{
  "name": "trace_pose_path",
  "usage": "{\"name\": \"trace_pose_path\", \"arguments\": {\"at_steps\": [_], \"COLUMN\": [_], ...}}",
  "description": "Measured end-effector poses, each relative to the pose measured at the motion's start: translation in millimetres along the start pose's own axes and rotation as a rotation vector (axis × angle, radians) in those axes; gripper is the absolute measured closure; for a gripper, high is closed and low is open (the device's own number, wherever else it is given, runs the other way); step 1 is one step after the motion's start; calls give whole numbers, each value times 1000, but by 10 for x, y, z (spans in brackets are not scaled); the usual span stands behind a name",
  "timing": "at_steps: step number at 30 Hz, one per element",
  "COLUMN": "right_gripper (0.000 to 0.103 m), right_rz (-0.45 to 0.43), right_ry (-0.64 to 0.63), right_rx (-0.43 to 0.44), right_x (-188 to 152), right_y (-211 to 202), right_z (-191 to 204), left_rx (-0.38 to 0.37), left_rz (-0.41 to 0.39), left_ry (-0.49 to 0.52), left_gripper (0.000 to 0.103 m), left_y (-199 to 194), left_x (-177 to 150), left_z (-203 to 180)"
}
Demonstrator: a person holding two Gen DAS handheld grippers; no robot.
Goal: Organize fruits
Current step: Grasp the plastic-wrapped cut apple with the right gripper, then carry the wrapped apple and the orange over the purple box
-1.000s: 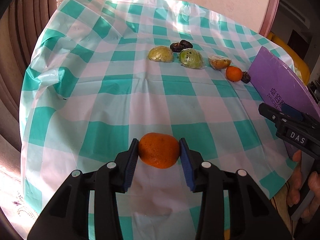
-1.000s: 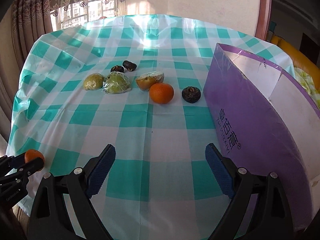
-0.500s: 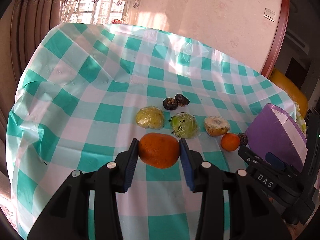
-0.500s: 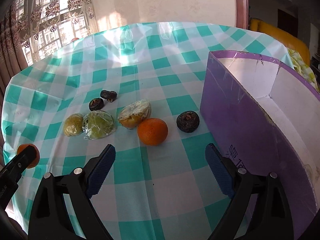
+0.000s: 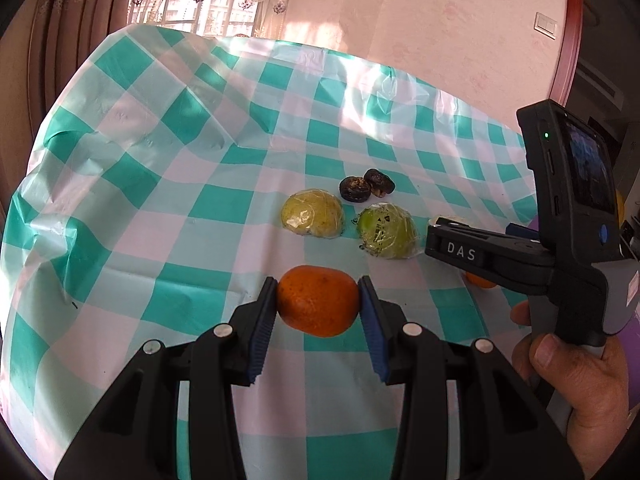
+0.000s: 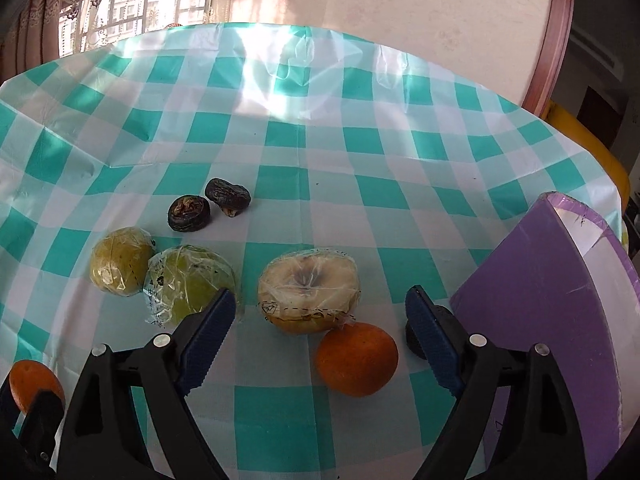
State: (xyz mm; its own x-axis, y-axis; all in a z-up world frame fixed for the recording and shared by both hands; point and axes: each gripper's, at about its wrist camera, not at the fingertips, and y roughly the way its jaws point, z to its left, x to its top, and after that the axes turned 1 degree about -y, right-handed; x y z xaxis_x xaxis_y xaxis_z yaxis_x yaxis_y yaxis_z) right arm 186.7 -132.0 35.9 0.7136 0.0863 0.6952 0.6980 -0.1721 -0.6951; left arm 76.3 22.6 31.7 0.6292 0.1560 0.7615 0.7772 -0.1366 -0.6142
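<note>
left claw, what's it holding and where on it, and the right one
Left claw clamps an orange by its two sides. Right claw is open, holding nothing.

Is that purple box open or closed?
Open: the purple box shows its white inside, with no lid over it. Its contents cannot be seen.

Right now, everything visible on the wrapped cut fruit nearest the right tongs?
The wrapped cut fruit is a half fruit, cut face up: pale cream flesh browning around a sunken core, yellow skin below. Clear, wrinkled cling film with a dashed printed line and a small symbol covers it. It sits on the checked tablecloth, ahead of the open right tongs, untouched by them. The loose orange lies at its near right, seemingly touching the film. The green wrapped fruit lies apart to its left.
</note>
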Motion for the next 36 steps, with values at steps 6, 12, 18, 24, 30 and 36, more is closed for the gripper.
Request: {"name": "trace_pose_path", "arguments": {"at_steps": [6,12,18,24,30,36], "right_gripper": [28,42,43,43,43,43], "right_rz": [57,57,12,-124,-301,-428], "right_ry": [-47,-66,-35,1,64,160], "right_rx": [-18,-26,5,22,15,-20], "right_x": [12,6,-18,-77,-164,-302], "right_y": [241,333,258,-61,-588,-1087], "right_z": [71,112,62,-8,-160,-464], "left_rx": [-10,-15,-14,-13,-44,-75], "left_rz": [2,8,2,-33,-100,-158], "left_ry": [-4,-8,-3,5,10,45], "left_gripper": [62,62,62,62,62,62], "left_y": [6,26,20,-2,-27,-101], "left_x": [-6,-7,-14,60,207,372], "left_z": [20,34,22,-29,-141,-365]}}
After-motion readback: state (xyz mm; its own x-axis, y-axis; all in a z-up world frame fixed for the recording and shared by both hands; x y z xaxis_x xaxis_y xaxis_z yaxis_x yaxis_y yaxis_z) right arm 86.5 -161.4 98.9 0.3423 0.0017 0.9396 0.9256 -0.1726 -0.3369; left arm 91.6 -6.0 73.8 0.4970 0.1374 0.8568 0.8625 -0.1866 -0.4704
